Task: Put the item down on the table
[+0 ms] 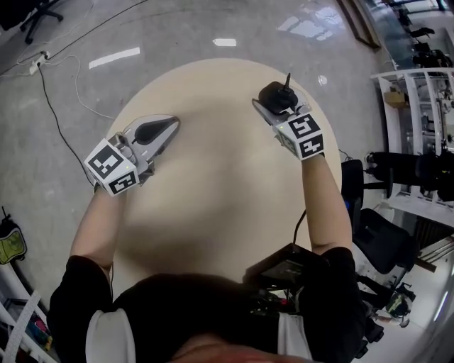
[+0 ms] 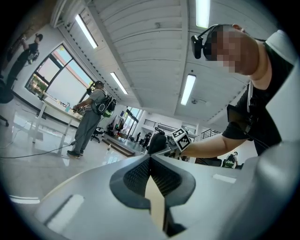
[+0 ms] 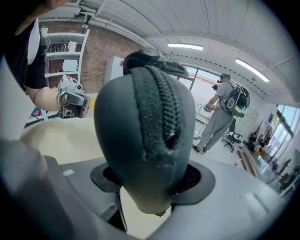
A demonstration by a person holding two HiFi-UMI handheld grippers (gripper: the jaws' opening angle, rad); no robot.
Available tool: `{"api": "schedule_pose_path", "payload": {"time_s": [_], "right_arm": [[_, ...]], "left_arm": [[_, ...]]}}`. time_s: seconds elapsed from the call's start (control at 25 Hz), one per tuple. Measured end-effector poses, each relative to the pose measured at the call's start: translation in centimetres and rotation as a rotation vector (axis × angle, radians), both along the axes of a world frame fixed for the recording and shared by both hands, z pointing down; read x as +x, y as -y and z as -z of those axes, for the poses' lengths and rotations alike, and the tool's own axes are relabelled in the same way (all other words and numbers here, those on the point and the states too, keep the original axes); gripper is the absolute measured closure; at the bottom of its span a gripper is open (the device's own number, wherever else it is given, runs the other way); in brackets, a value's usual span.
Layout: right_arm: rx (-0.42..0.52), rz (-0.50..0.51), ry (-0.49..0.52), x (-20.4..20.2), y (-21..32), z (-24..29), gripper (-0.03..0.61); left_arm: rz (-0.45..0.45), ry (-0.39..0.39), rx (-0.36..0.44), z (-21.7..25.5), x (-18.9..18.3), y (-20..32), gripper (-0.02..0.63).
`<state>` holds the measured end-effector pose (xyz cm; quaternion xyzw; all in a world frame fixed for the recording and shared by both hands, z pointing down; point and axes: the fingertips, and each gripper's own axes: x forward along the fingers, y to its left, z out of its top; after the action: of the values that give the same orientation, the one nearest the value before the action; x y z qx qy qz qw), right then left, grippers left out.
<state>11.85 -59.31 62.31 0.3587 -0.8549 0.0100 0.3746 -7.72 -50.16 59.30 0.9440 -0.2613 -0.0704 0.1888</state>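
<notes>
Right gripper view: zip pouch [image 3: 140, 140] held over table [image 3: 61, 140];
right gripper [image 3: 151, 187] clamped part-open round pouch, ready for set-down; left gripper [image 2: 151, 173] closed, empty.

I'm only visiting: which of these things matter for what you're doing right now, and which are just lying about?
In the job: dark zippered case, gripped in the right tool; round table, where it goes.
Just lying about: left tool, shut and empty; power strip on the floor; office chair; white shelves.
</notes>
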Motion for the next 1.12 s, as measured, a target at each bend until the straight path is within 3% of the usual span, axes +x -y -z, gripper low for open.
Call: {"api": "schedule_pose_path", "payload": {"time_s": [0.36,0.52,0.8,1.12], "right_arm": [[-0.011,0.039,-0.146,-0.2,4.9,-5.7,0.278],[-0.003,0.075,-0.255,0.0,6.6,-8.3,0.278],[-0.011,0.189,-0.452,-0.2,7.8,-11.3,0.276],[-0.05,0.286,-0.496,-1.6,6.5,-12.9,0.251]], "left_arm": [[0.023,0.01,0.023,-2.6,0.3,2.2,0.618],[0.013,0.047,0.047,-3.6,0.9,2.4,0.618],[0.024,0.032,0.056,-3.9,1.1,2.8,0.618],[0.018,0.049,0.07,-3.9,1.2,2.6,0.618]]}}
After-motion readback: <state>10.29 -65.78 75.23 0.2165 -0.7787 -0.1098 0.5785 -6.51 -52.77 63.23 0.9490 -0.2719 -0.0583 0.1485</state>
